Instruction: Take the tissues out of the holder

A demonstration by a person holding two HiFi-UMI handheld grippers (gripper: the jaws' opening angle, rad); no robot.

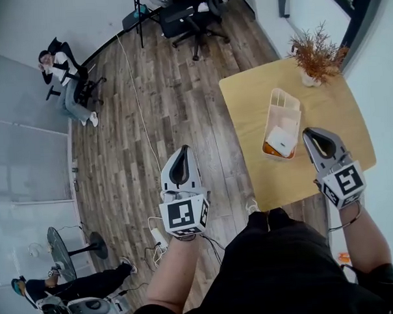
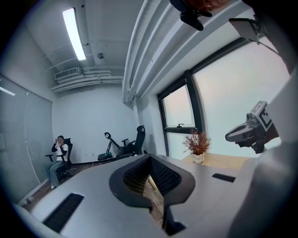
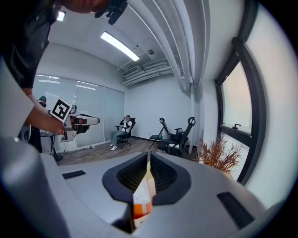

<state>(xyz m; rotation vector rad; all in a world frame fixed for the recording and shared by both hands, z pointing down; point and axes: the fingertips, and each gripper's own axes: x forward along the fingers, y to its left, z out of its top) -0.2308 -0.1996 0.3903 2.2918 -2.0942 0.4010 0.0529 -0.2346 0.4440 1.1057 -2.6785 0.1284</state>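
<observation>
table (image 1: 249, 99), plant (image 1: 317, 53) beyond holder (image 1: 284, 98); right claw (image 1: 308, 132) beside it, left claw (image 1: 183, 149) over floor (image 1: 168, 102), both closed, empty.

Office; swivel chairs (image 1: 194, 20), glass partition (image 3: 95, 118), ceiling strip light (image 2: 74, 33), wood-look floor (image 1: 174, 102)

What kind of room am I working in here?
Probably an office or lab space: wheeled office chairs stand on a wood-plank floor, a glass partition wall closes one side, and a strip light runs along the ceiling.

White holder (image 1: 286, 101) with tissues (image 1: 281, 138) on wooden table (image 1: 337, 108), right gripper (image 1: 316, 136) just beside
</observation>
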